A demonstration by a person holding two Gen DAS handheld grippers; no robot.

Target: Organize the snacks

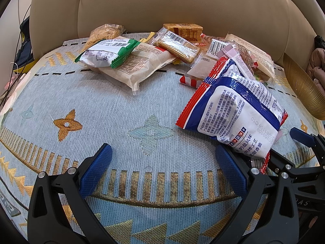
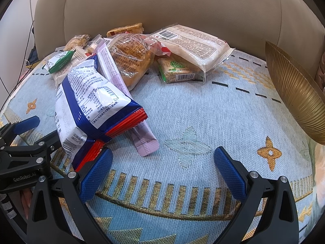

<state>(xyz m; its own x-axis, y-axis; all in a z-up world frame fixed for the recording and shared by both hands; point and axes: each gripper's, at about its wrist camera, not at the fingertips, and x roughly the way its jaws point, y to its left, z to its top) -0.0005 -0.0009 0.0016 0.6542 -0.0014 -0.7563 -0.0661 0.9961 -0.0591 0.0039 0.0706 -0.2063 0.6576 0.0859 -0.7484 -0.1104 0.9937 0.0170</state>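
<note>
A pile of wrapped snacks lies on a pale blue patterned cloth (image 1: 105,105) spread over the seat of a cream sofa (image 1: 162,4). Most packets cluster along the cloth's far edge, against the sofa back.

One packet sits apart, nearer the grippers — a puffy white bag with blue and red borders (image 1: 235,109). It lies between the two grippers, its long axis running from the pile toward the cloth's near edge.

The left gripper (image 1: 163,168) has its blue pads spread wide, holding nothing. The bag is to its right, with the near end resting against or just over the right-hand pad; contact cannot be confirmed.

The right gripper (image 2: 163,170) is also spread wide and empty. The bag (image 2: 91,105) is to its left, its red-striped corner at the left-hand pad. A slim lilac sachet (image 2: 142,140) pokes out from under the bag.

Both grippers look about equally near. Judging from this, either one would need to shift sideways toward the bag to centre it between the pads.

A ribbed golden dish (image 2: 294,93) stands at the cloth's right edge, possibly where the snacks belong.
</note>
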